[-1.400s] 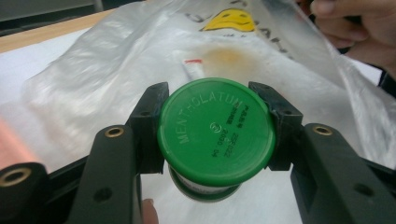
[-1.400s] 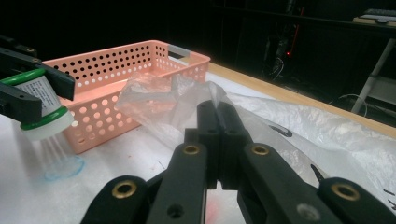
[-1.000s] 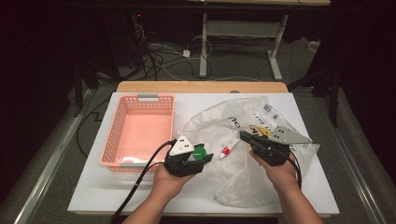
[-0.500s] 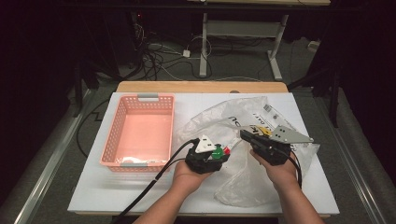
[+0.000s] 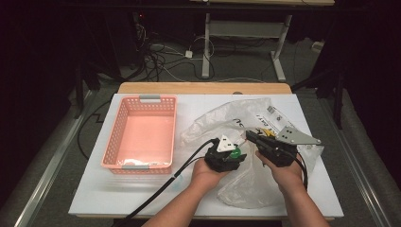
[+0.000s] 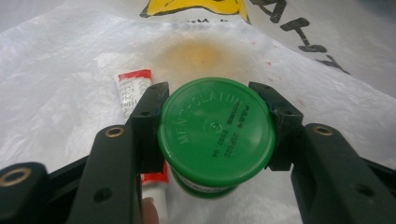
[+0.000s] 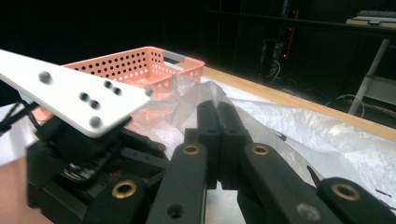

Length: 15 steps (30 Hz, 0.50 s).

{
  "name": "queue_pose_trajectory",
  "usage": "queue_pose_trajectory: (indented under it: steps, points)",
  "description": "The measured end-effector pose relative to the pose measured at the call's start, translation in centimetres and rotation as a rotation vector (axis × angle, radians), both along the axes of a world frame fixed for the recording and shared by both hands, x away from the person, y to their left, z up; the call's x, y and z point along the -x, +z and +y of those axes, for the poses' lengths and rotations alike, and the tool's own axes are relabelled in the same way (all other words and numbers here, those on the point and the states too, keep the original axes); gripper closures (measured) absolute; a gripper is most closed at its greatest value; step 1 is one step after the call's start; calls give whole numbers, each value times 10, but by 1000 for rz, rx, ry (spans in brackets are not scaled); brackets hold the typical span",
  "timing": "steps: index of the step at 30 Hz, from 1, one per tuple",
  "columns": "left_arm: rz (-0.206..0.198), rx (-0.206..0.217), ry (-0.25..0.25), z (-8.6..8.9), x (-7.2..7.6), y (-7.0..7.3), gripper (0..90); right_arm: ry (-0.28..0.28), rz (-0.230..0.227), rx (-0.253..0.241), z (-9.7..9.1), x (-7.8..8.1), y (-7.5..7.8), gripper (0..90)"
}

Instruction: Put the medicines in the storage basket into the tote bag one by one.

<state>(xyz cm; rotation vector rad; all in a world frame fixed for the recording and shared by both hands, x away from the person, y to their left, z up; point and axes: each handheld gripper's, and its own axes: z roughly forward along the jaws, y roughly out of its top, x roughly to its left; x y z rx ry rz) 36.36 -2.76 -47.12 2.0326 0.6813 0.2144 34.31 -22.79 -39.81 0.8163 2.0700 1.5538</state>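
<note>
On the white table (image 5: 94,198), left claw (image 6: 212,126) grips green jar (image 6: 215,133).

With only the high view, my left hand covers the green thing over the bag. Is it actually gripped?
Observer: Yes. The left gripper has its jaws pressed on both sides of the green jar, at the lid.
Operator: Anything beneath it?
Observer: A red and white tube lies on the plastic bag, partly under one jaw.
Operator: And the other hand?
Observer: The right gripper is shut, and it seems to pinch a fold of the bag's film at its tips.
</note>
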Motion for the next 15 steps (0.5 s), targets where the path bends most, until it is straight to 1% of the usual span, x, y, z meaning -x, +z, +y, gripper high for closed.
queue_pose_trajectory:
  steps: [4, 8, 11, 15]
  points:
    - [-7, -12, -5, -9, -3, -4, 494, -1, -2, -1, -1, 0, 1, 900]
    - [5, -7, 0, -11, -8, -9, 494, -6, 6, -4, -2, -1, -1, 900]
    - [15, -20, -3, -12, -10, -13, 493, -2, 4, -1, -1, -1, -1, 900]
    - [30, -6, -5, -11, -11, -13, 490, -1, 4, 0, -1, -1, -2, 900]
